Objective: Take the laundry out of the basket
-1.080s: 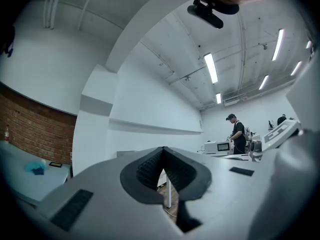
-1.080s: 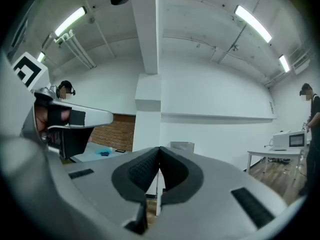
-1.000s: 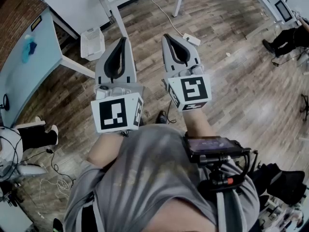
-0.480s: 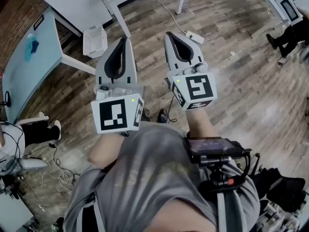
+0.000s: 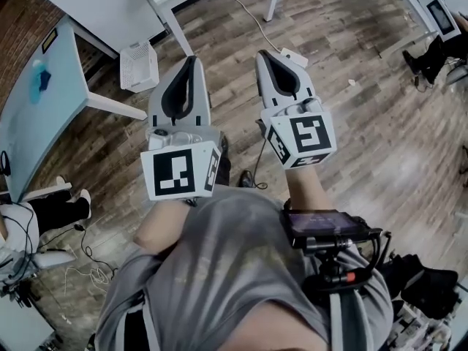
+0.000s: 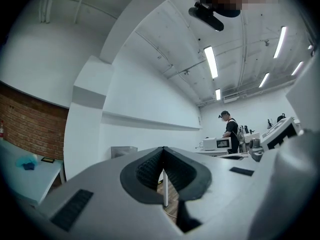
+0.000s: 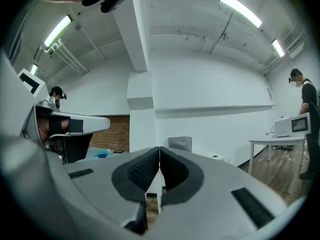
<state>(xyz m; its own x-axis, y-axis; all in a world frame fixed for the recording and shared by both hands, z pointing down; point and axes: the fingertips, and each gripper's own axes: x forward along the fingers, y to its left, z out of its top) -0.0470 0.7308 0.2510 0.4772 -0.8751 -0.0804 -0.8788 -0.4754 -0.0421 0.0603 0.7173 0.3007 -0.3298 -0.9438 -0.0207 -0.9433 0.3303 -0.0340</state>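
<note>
A white lattice laundry basket (image 5: 139, 66) stands on the wooden floor beside a white table leg, at the upper left of the head view. I cannot make out any cloth in it. My left gripper (image 5: 191, 61) is held level in front of me, just right of the basket and above the floor. Its jaws are shut with nothing between them (image 6: 163, 149). My right gripper (image 5: 262, 55) is held level beside it, also shut and empty (image 7: 159, 149). Neither gripper touches the basket.
A light blue table (image 5: 36, 115) with a small blue thing on it stands at the left. White tables (image 5: 110, 6) are behind the basket. A power strip (image 5: 292, 55) and its cable lie ahead on the floor. People are at the far right (image 5: 439, 50) and lower left (image 5: 51, 207).
Both grippers have drifted a little across the floor, the right one slightly to the right in the head view. Their jaws stay shut and empty.
</note>
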